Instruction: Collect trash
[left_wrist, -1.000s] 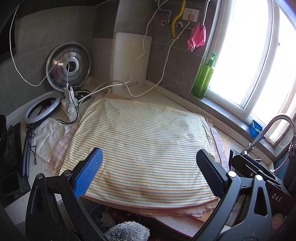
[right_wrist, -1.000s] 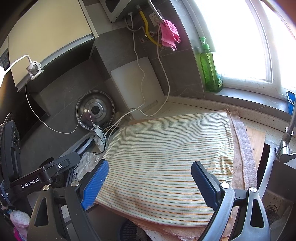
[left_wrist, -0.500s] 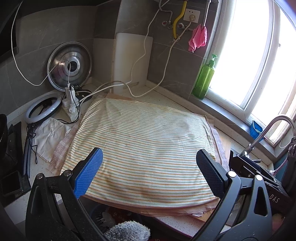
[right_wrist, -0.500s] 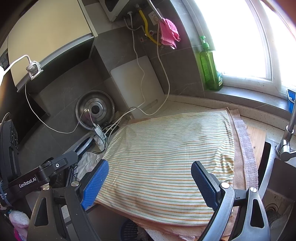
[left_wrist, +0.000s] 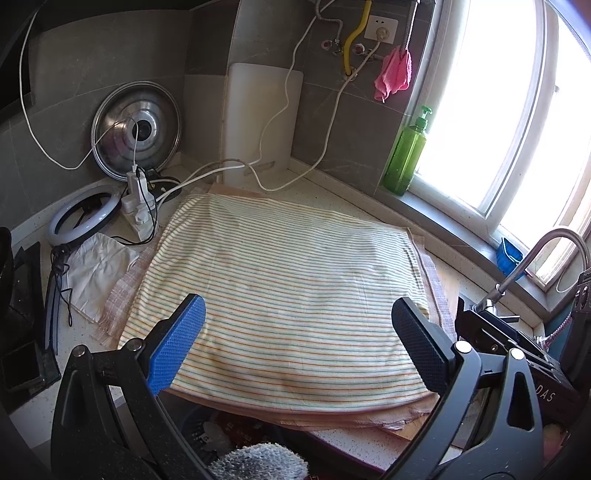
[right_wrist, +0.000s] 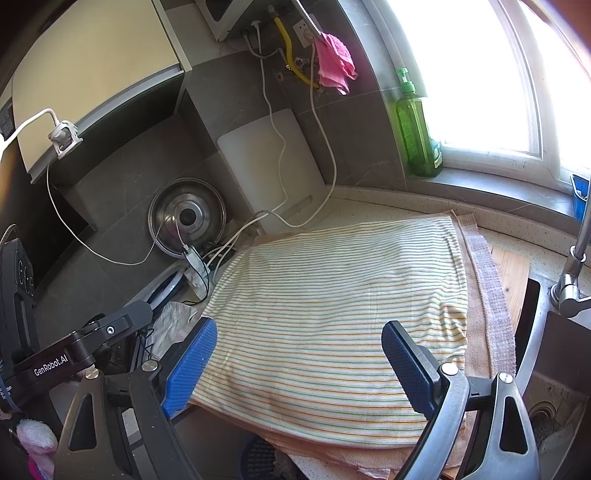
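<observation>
1. We see both tongs released, jaws spread wide and empty: left tongs (left_wrist: 297, 343), right tongs (right_wrist: 299, 363), both hovering over the near edge of the striped cloth (left_wrist: 288, 295)
2. Striped cloth lies flat on the counter (left_wrist: 332, 195), on top of a pinkish towel (left_wrist: 373, 417) whose edges stick out at the front and right
3. Trash we can pick out: a crumpled white paper (left_wrist: 94, 266) on the counter just left of the cloth, beside the ring light (left_wrist: 55, 225); in the right wrist view it is partly hidden behind the left tongs' arm (right_wrist: 173, 317)
4. Below the counter edge a dark basket (left_wrist: 195, 424) shows with some scraps inside, contents too unclear to name
5. Back wall: steel pot lid (left_wrist: 136, 129) leaning upright, white cutting board (left_wrist: 258, 122) leaning next to it, white cables (left_wrist: 280, 110) running down to a power strip (left_wrist: 138, 199)
6. Green soap bottle (left_wrist: 404, 153) stands on the window sill, pink rag (left_wrist: 393, 75) hangs on the pipes above
7. Faucet (left_wrist: 532, 258) at right, sink (right_wrist: 554, 369) below it in the right wrist view
</observation>
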